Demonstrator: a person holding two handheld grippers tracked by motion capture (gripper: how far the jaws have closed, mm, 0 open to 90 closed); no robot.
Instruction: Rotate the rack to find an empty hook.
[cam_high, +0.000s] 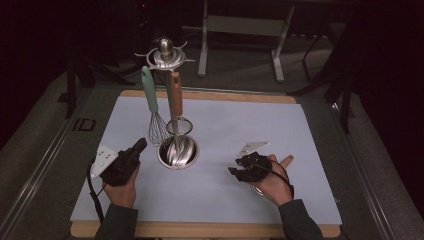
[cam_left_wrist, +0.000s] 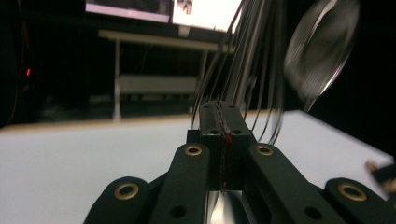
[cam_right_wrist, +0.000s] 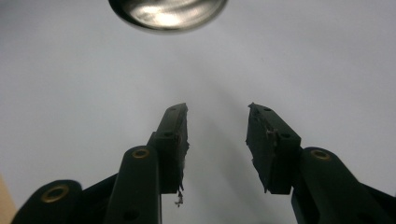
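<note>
Left gripper clamped on whisk wires, right gripper spread, empty. Could easily yank the whisk sideways and tip the utensil stand.

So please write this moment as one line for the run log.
left tongs: shut, tips at whisk wires | right tongs: open, nothing between, above mat | whisk and strainer: hanging on stand

Dim room; grey carpet floor; white metal table frame behind; dark surroundings.
</note>
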